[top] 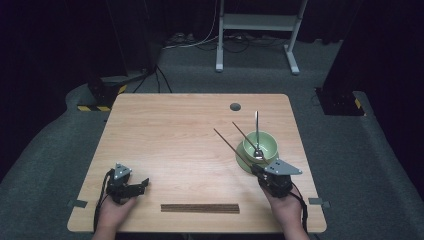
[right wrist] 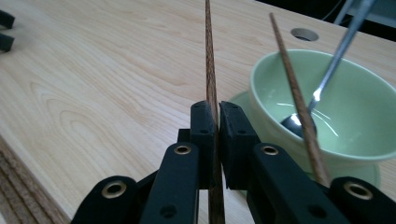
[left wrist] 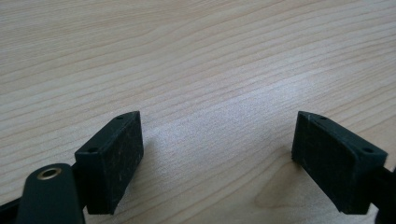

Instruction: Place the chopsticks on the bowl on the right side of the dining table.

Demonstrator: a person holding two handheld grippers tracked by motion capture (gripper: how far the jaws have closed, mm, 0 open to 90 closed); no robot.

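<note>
Right gripper (right wrist: pixel 215 116) near tabletop's (top: pixel 175 130) right edge, jaws clamped on one chopstick (right wrist: pixel 208 56); second chopstick (right wrist: pixel 289 84) and spoon (right wrist: pixel 336 56) leaning in green bowl (right wrist: pixel 355 140); left gripper (left wrist: pixel 217 158) near front-left corner, jaws wide apart, holding nothing

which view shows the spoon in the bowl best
The right gripper view: the spoon is close, its bowl end resting inside the green bowl and its handle leaning up over the rim. The high view shows the spoon small, handle pointing away. The left gripper view faces bare table.
</note>
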